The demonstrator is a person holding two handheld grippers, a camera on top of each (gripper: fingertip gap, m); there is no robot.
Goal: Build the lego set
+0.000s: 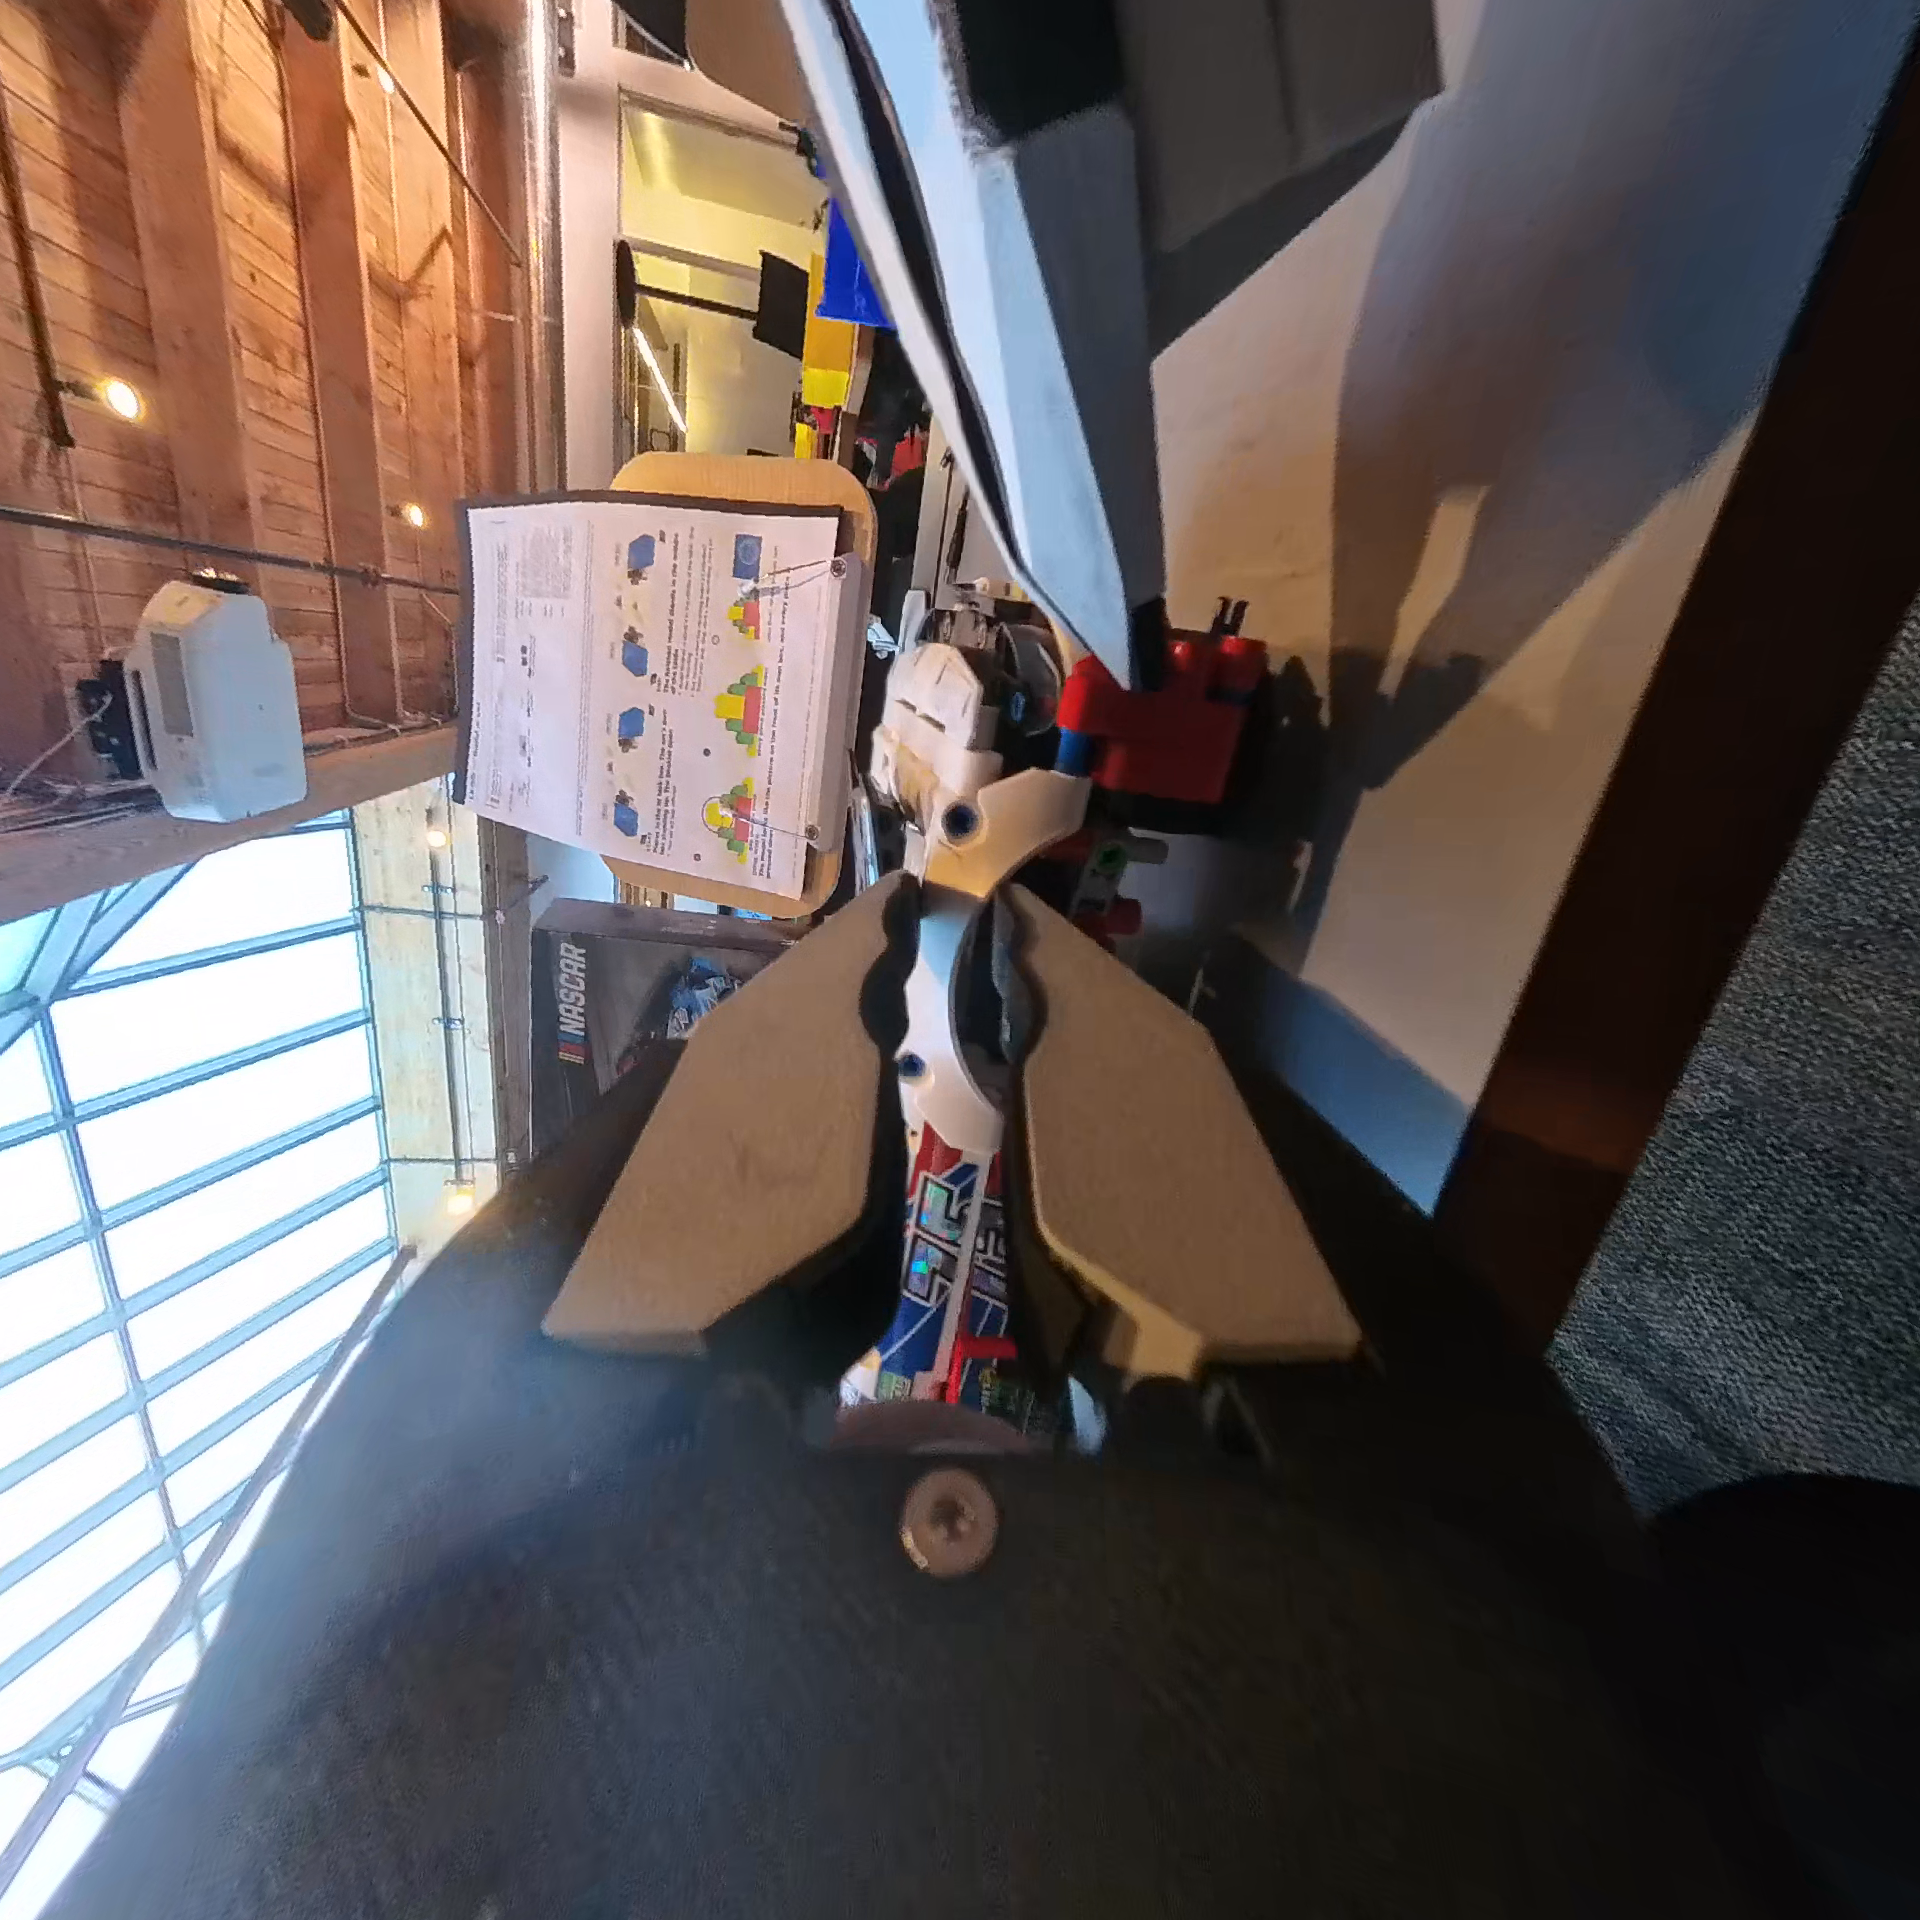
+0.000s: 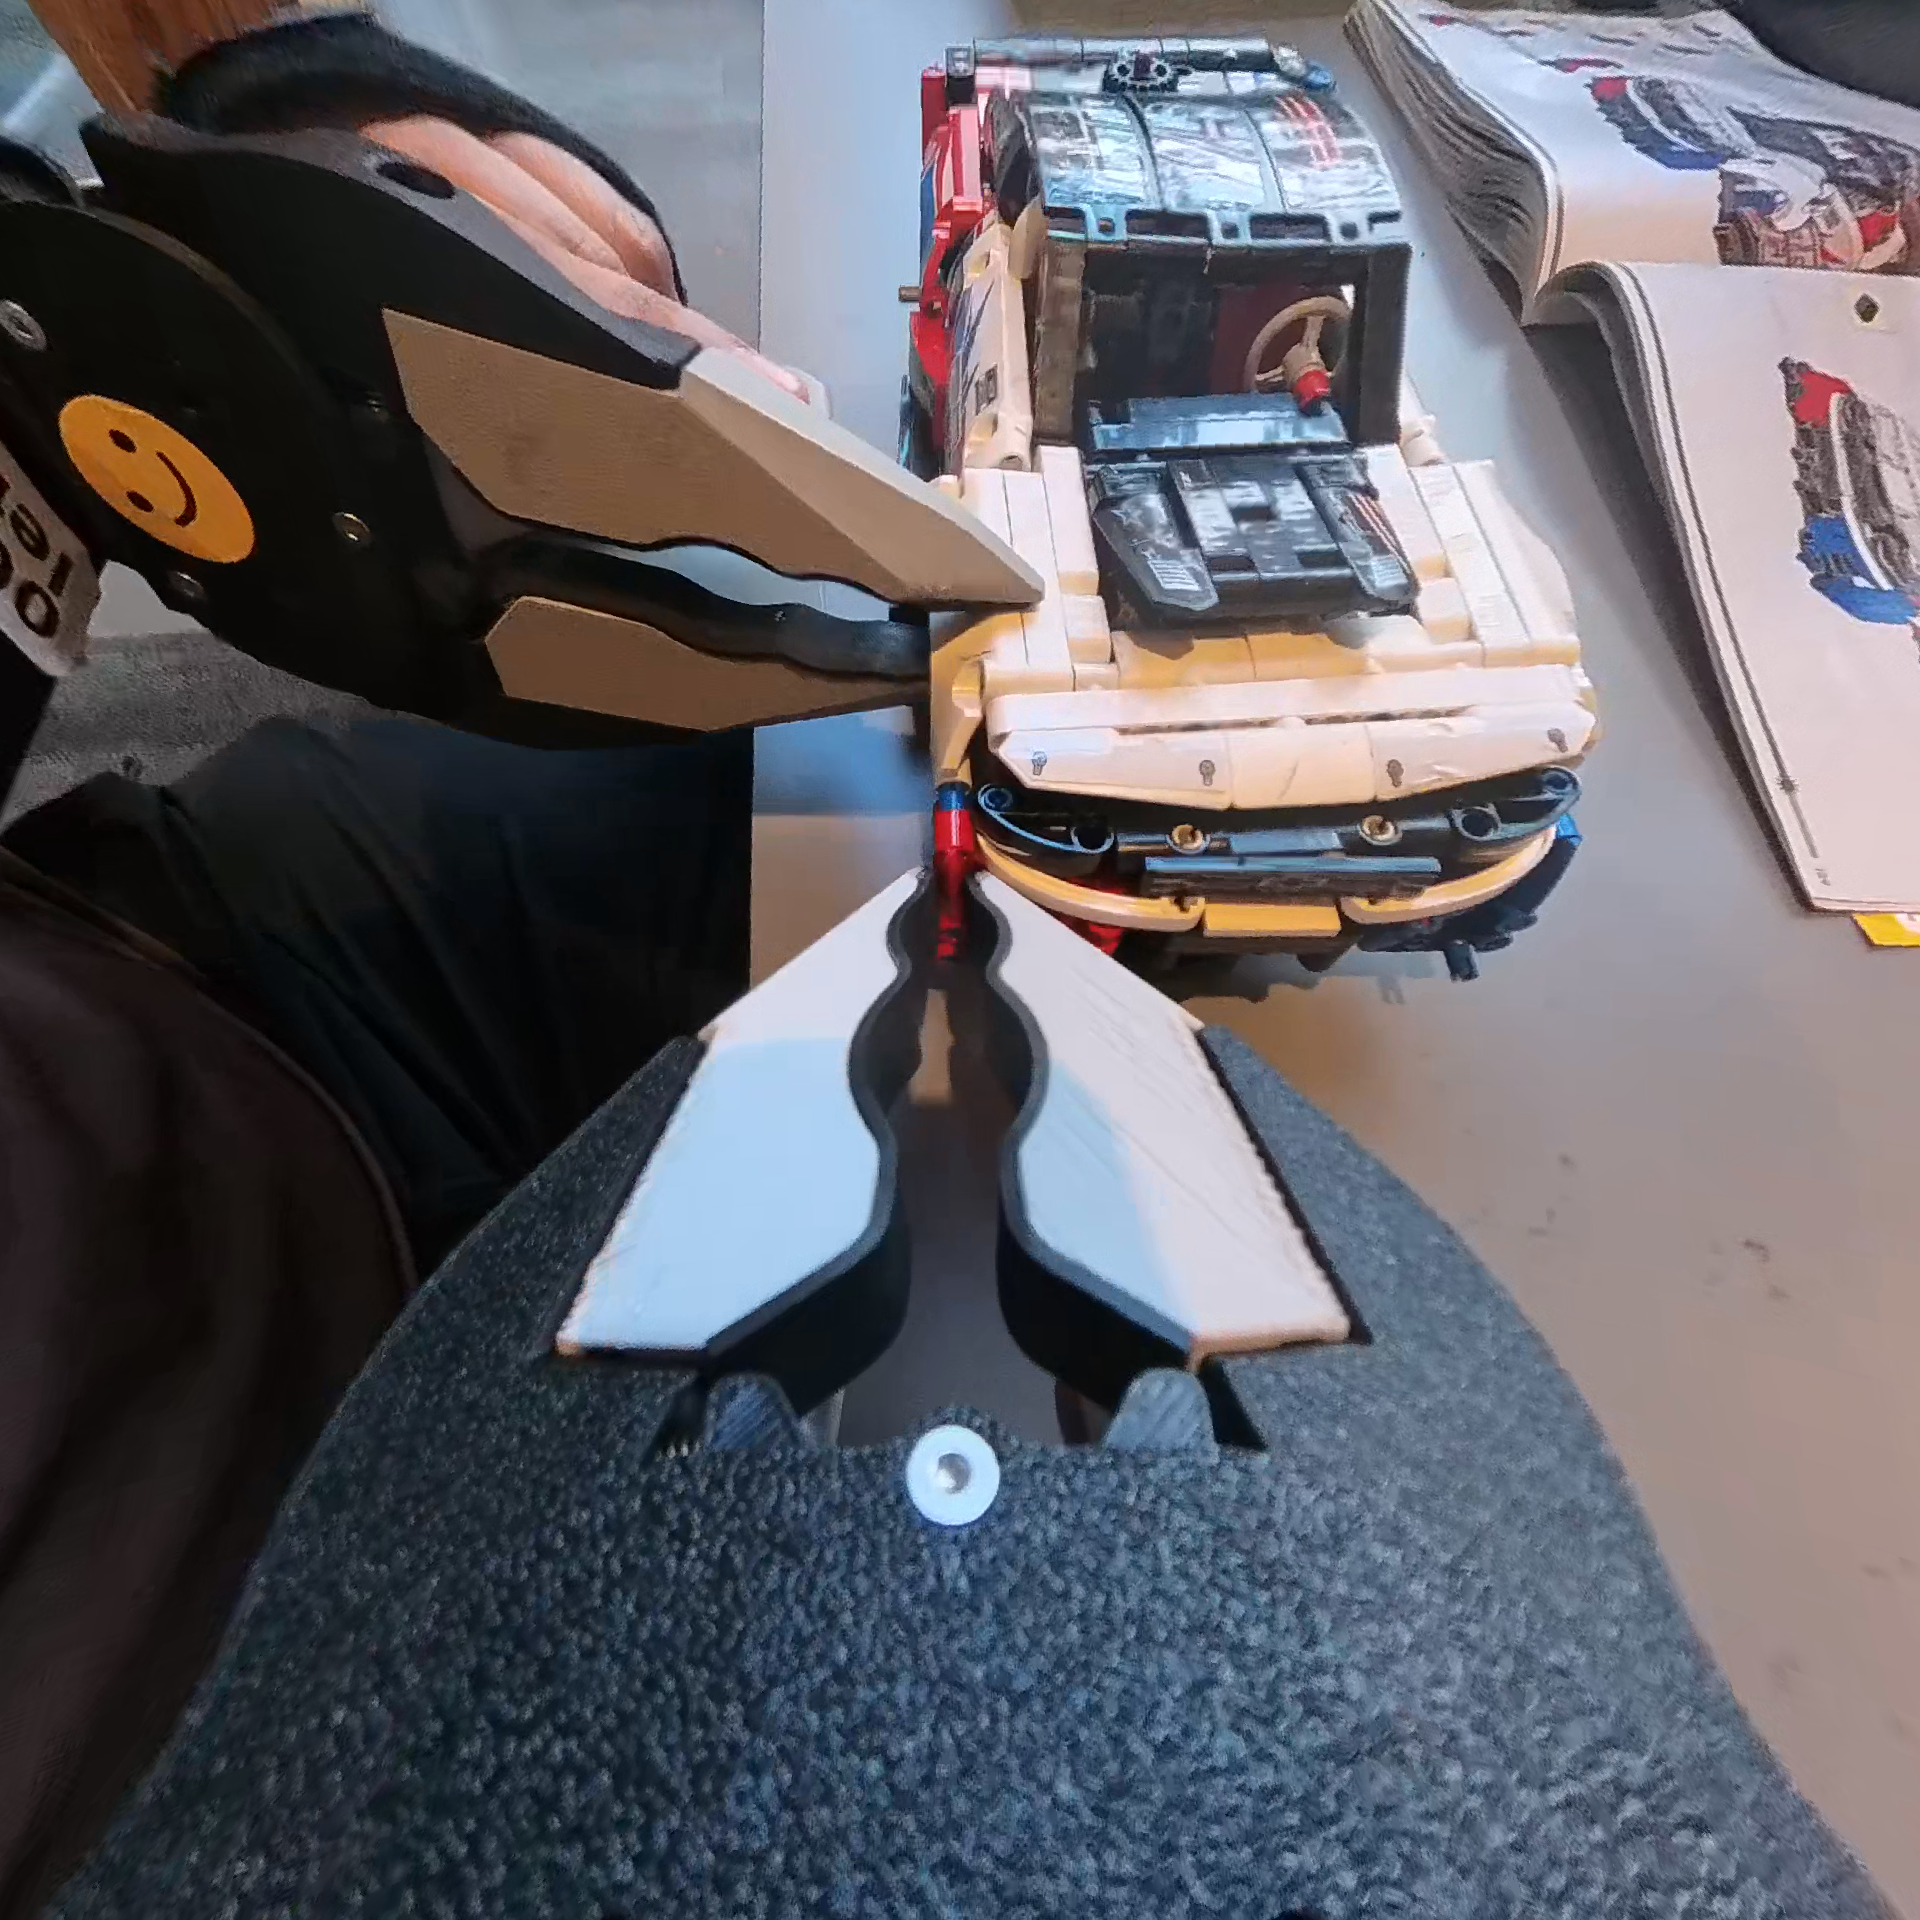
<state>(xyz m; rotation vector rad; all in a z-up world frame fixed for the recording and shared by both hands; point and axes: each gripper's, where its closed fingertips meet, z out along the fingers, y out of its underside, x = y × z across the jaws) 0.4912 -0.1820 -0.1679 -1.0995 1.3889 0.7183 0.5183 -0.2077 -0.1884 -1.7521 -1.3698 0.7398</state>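
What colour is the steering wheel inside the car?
Cream, with a red hub: the steering wheel shows best in the right wrist view.

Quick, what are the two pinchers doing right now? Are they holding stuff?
Left gripper: shut on the white side of the lego car.
Right gripper: shut on a small red piece at the car's front corner.
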